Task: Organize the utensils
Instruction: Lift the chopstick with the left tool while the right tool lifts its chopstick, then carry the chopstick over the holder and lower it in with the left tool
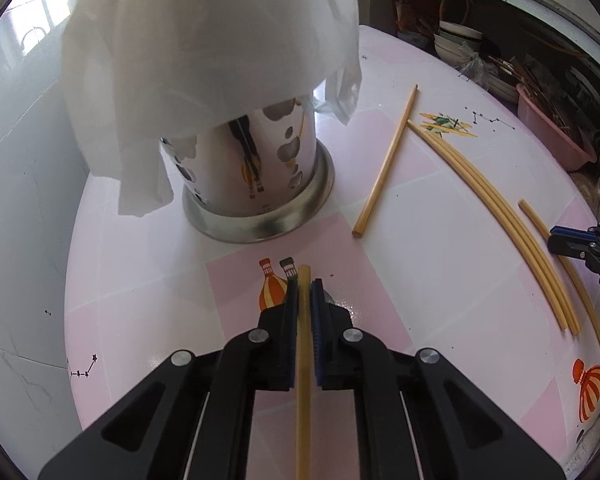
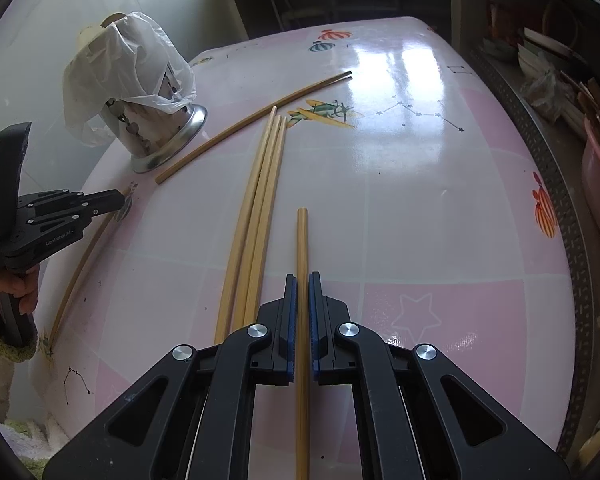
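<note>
Chopsticks, count: six in all. One sits in each gripper, three lie side by side, one lies alone.
Left gripper (image 1: 304,292): clenched on a pale chopstick (image 1: 303,360), which runs along the line of the fingers, its blunt tip just past the pads toward the holder.
Right gripper (image 2: 302,284): clamped on a second chopstick (image 2: 302,248), long axis straight ahead along the fingers, its end reaching well beyond the pads over the table.
Trio of chopsticks (image 2: 256,216): three, touching one another, lying flat just left of the right gripper and pointing away toward the far edge of the table.
Lone chopstick (image 2: 252,126): flat on the table, lying slantwise between the holder and the trio, its near end close to the holder's base.
Utensil holder (image 1: 256,168): one, upright steel cylinder with punched holes and a flared foot, at the table's left side.
Plastic bag (image 1: 204,60): one, white and translucent, draped over the holder's top.
Table (image 2: 420,200): pink and white squares with balloon, aeroplane and constellation prints.
Writing: "GenRobot.AI" on the left gripper's side, seen from the right wrist; smaller print below it is unreadable.
Hand (image 2: 16,292): grips the left gripper's handle, a green knitted cuff at its wrist.
Pink basin (image 1: 552,136): one, beyond the table's right edge.
</note>
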